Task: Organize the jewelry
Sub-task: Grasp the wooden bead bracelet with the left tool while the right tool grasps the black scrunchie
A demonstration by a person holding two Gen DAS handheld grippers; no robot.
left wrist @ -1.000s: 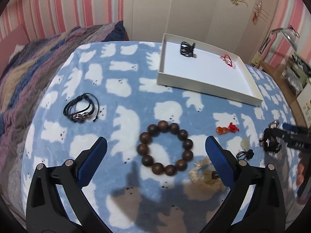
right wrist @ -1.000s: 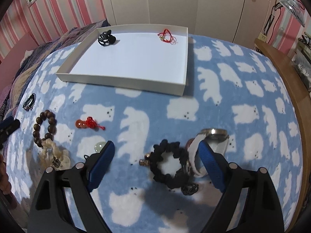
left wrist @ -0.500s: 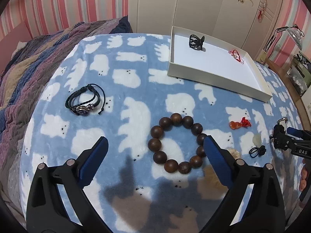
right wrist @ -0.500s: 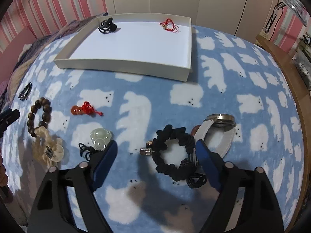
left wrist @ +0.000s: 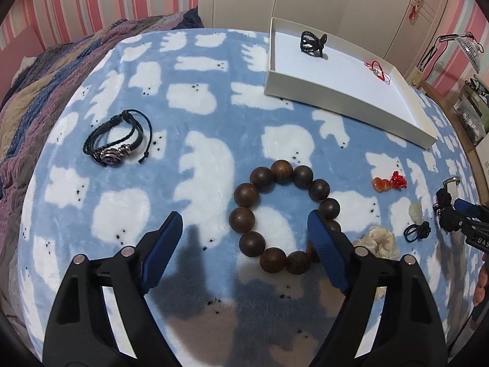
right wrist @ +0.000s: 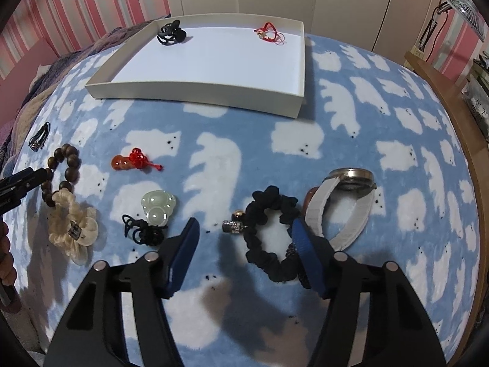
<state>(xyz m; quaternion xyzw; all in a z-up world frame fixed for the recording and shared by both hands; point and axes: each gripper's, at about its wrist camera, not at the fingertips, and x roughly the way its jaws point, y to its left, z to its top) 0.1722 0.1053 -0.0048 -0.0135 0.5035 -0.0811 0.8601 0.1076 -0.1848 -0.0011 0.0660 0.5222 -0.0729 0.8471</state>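
My left gripper [left wrist: 244,229] is open over the blanket, its right finger at the edge of a brown wooden bead bracelet [left wrist: 282,217]. A black leather bracelet [left wrist: 117,142] lies to the far left. My right gripper [right wrist: 244,235] is open, its right finger touching a black scrunchie bracelet [right wrist: 270,235]. A white-strapped watch [right wrist: 342,205] lies just right of it. A white tray [right wrist: 201,91] at the back holds a black hair clip [right wrist: 169,33] and a red string bracelet [right wrist: 270,33].
A red-orange gourd charm [right wrist: 134,162], a pale jade pendant on black cord [right wrist: 156,209] and a cream scrunchie [right wrist: 73,227] lie on the blue bear-print blanket [right wrist: 382,122]. A wooden edge [right wrist: 452,104] runs along the right. A striped quilt [left wrist: 45,70] lies left.
Both grippers have moved closer to the blanket. The left one shifted left, so the bead bracelet now sits by its right finger. The right one closed in on the black scrunchie.
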